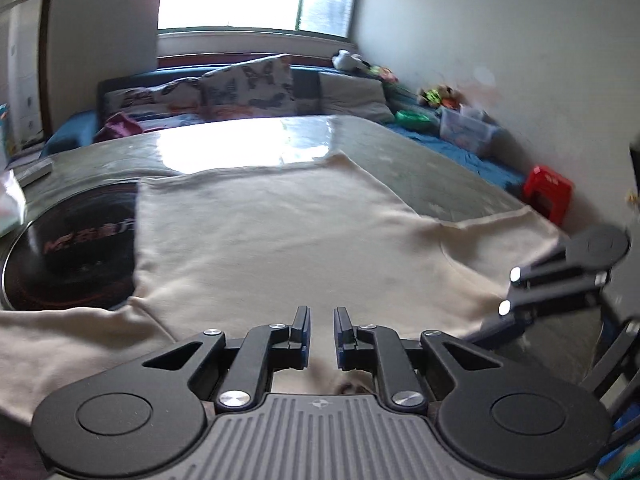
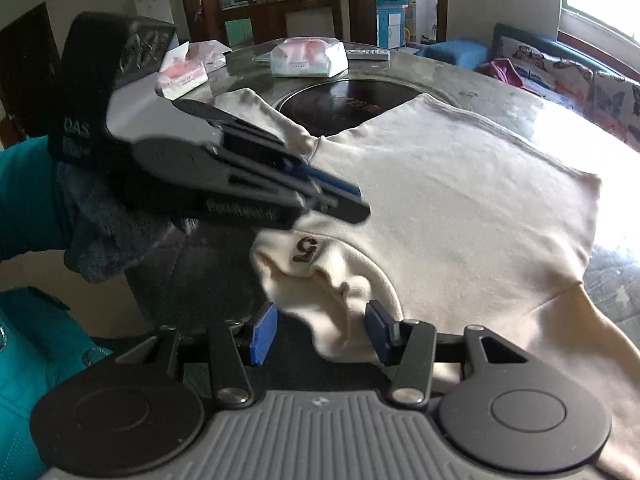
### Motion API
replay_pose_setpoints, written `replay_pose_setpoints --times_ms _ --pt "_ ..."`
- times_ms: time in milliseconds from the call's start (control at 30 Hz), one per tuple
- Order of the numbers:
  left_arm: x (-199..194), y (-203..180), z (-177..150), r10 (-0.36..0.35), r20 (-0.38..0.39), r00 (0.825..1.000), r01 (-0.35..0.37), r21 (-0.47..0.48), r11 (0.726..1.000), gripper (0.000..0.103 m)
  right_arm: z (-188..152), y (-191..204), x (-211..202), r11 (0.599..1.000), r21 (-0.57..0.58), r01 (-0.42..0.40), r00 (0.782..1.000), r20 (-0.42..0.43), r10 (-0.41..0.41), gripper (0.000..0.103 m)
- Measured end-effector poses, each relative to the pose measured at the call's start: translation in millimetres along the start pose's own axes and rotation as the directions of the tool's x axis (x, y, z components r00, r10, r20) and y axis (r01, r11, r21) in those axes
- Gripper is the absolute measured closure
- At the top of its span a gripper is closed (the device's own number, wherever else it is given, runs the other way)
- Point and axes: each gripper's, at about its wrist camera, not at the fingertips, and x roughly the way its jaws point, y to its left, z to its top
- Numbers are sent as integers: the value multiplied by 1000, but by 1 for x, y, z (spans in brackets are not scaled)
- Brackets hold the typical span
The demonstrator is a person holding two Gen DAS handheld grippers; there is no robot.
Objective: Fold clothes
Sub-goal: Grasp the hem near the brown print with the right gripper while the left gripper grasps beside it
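Cream shirt (image 2: 460,208) flat on table (image 1: 420,148) — both grippers, left (image 1: 322,330), right (image 2: 320,330), parted; collar between right's fingers

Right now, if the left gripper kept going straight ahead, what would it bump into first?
Probably the cream cotton T-shirt spread on the glossy grey table. The left gripper points low across it with its jaws slightly apart and nothing between them, though its height above the cloth is hard to judge.
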Motion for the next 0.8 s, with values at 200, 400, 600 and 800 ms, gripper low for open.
replay_pose_setpoints --times_ms 200,400,600,800 --pt "-5 -10 -10 -50 -6 999 50 51 997 89 1 -8 -21 999 34 38 998 47 -40 56" --pt "-12 -20 -21 -97 -15 995 98 106 989 85 5 -8 -7 997 1 72 997 36 -72 68" --pt "-16 -32 -28 -112 -16 994 112 187 976 76 3 -1 9 993 -47 107 994 25 -106 90" --pt "-10 -39 -30 -86 -2 996 83 259 962 81 4 4 5 988 -71 140 990 43 -137 100"
